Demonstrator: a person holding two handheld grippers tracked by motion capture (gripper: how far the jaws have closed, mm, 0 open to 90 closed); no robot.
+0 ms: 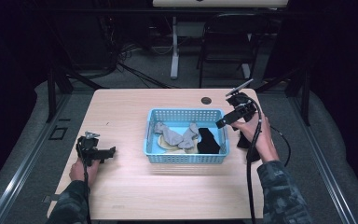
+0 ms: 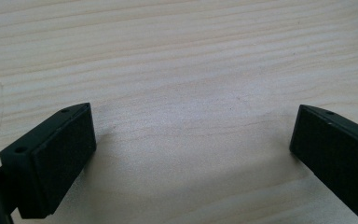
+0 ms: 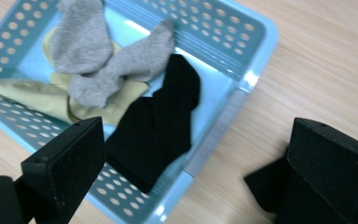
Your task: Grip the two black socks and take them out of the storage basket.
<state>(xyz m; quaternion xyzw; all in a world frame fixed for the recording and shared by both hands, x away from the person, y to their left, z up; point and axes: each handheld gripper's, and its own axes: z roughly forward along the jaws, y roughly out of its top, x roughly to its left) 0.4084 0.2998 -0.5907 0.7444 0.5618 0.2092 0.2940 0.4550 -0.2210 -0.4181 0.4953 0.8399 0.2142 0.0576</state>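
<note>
A light blue perforated basket (image 1: 186,158) stands on the wooden table (image 1: 121,186), right of centre. Inside it lie grey socks (image 1: 170,135), a pale yellow sock (image 1: 168,147) beneath them, and a black sock (image 1: 207,141) at its right end. Another black sock (image 1: 242,140) lies on the table just right of the basket, partly under my right hand. My right gripper (image 1: 221,122) hovers open over the basket's right rim (image 3: 256,32), above the black sock (image 3: 158,121), holding nothing. My left gripper (image 1: 108,153) rests low at the table's left, open over bare wood (image 2: 177,56).
A round cable hole (image 1: 206,100) sits in the tabletop behind the basket. Beyond the table's far edge stand a black folding chair (image 1: 228,42) and a white table leg (image 1: 174,46). Cables trail from both grippers toward the near edge.
</note>
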